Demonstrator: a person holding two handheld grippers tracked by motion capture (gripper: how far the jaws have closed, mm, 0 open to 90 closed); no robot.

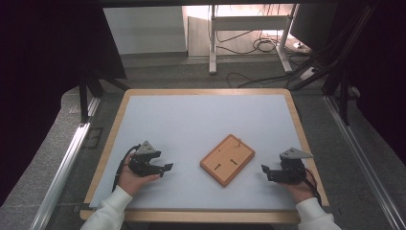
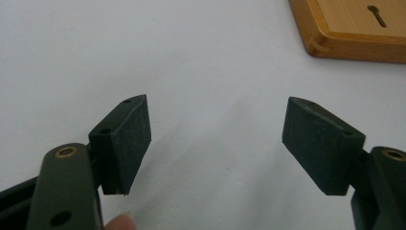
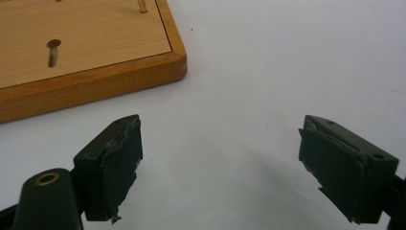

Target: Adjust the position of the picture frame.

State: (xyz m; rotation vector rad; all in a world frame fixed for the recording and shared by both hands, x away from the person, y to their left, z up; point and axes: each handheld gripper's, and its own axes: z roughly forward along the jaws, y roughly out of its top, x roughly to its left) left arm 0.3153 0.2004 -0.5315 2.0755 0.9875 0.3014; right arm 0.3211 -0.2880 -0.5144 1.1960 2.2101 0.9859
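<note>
I hold my left gripper (image 1: 166, 167) and my right gripper (image 1: 265, 168) low over the white table (image 1: 191, 120), both with jaws wide apart and nothing in them. One wooden board (image 1: 227, 159) lies flat between them, near each but touching neither. I think nothing has started yet. I count one board, one small peg (image 3: 142, 5) on it, and two slots.

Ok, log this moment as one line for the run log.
left gripper: open, empty | right gripper: open, empty | wooden board: flat on table, between grippers, untouched
</note>
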